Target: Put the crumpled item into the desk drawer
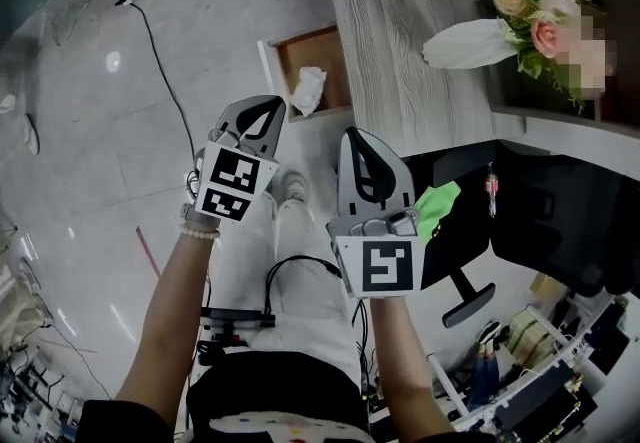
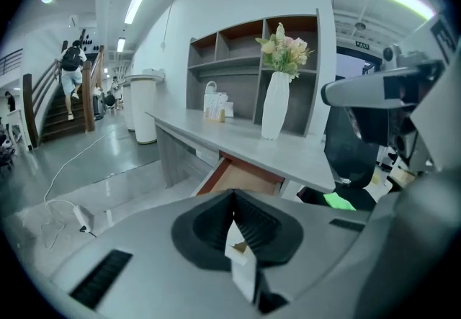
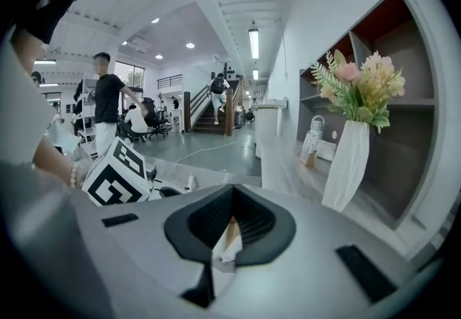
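Note:
A crumpled white item (image 1: 307,89) lies inside the open wooden desk drawer (image 1: 333,51), which juts out from the grey desk (image 1: 400,51). My left gripper (image 1: 272,103) hangs in the air just on the near side of the drawer, its jaws shut with nothing held. The right gripper (image 1: 352,134) is beside it, nearer the desk edge, with its jaws shut and empty too. In the left gripper view the open drawer (image 2: 245,175) shows beyond the closed tips of the left gripper (image 2: 233,194). The right gripper (image 3: 232,189) points along the desk.
A white vase of flowers (image 1: 470,43) lies on the desk top in the head view and stands upright (image 2: 275,105) in the left gripper view. A black office chair (image 1: 540,211) with a green cloth (image 1: 437,206) stands right of the drawer. A cable (image 1: 160,61) crosses the floor. People stand further off.

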